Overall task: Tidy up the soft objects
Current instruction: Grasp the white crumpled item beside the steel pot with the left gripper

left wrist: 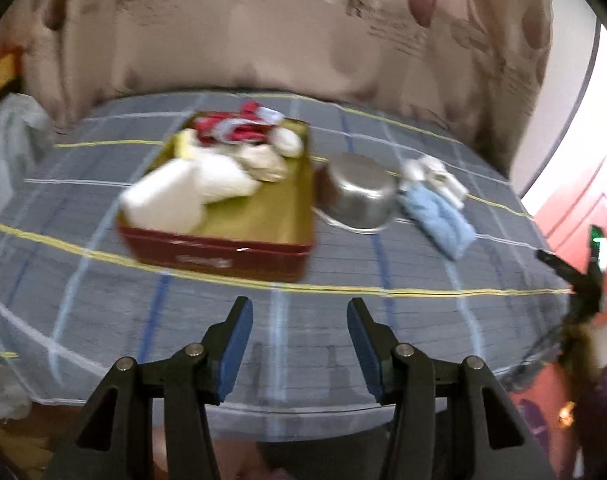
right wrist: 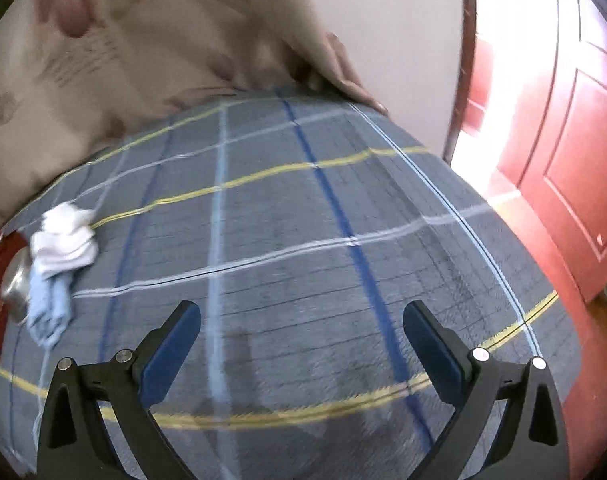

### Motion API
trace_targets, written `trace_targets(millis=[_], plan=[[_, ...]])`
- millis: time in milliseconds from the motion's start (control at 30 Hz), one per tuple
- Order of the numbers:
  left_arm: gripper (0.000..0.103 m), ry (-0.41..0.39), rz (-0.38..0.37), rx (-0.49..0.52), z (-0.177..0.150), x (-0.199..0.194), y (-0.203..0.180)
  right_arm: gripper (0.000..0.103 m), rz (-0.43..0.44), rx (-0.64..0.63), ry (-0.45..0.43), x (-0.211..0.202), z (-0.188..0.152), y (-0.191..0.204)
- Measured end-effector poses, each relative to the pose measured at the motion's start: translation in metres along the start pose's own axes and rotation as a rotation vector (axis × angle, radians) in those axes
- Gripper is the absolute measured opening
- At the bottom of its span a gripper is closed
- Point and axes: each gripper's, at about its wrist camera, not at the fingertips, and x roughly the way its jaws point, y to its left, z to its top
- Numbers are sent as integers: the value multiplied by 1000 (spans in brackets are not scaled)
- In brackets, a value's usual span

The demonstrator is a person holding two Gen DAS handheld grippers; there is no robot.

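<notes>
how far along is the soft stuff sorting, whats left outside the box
Partly done: white and red soft items already lie in the red box. In hand: nothing; the left gripper and right gripper are both open and empty above the plaid cloth. Left: the white cloth and blue cloth beside the metal pot.

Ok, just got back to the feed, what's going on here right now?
A person is sorting soft items on a plaid bedspread with two handheld grippers. The red tin box already holds white and red cloth pieces. A steel bowl lies tipped on its side right of the box, with a blue cloth and a white cloth beyond it, not yet packed. Both the left gripper and right gripper are open and empty.
</notes>
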Motion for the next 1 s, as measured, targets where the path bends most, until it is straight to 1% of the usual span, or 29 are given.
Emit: trace_targets(millis=[33,100,167,233,267,400,433,467,533,600,700,733,800,900,1000], plan=[[50,6,-9,7,4,1,-7,101,1,11,10,6,2,-2],[50,13,-51,22,17,4,-23,101,25,14,24,17,5,0],[50,41,-98,22,32,11,-37,101,12,-8,41,24,4,4],[50,76,-147,-1,49,21,-46,101,0,-34,78,33,3,8],[50,98,-183,-23,60,29,-51,101,-9,-39,84,33,1,9],[50,169,-281,-84,98,56,-67,103,15,-44,82,33,-2,10],[50,194,-314,-92,111,67,-76,103,22,-47,78,32,-2,10],[50,208,-330,-91,119,75,-83,103,29,-53,75,31,-3,11],[50,242,-315,-62,141,94,-103,103,34,-72,82,32,-3,14],[50,274,-292,-1,161,116,-126,103,31,-93,85,33,-4,18],[50,339,-260,44,184,151,-152,103,40,-105,79,31,-5,20],[50,350,-258,45,188,157,-153,103,51,-100,76,30,-6,19],[50,406,-259,51,196,181,-165,103,68,-85,69,30,-5,16],[50,443,-231,38,200,202,-172,103,89,-69,61,29,-5,13],[50,464,-197,54,200,213,-177,103,102,-62,56,30,-4,11]])
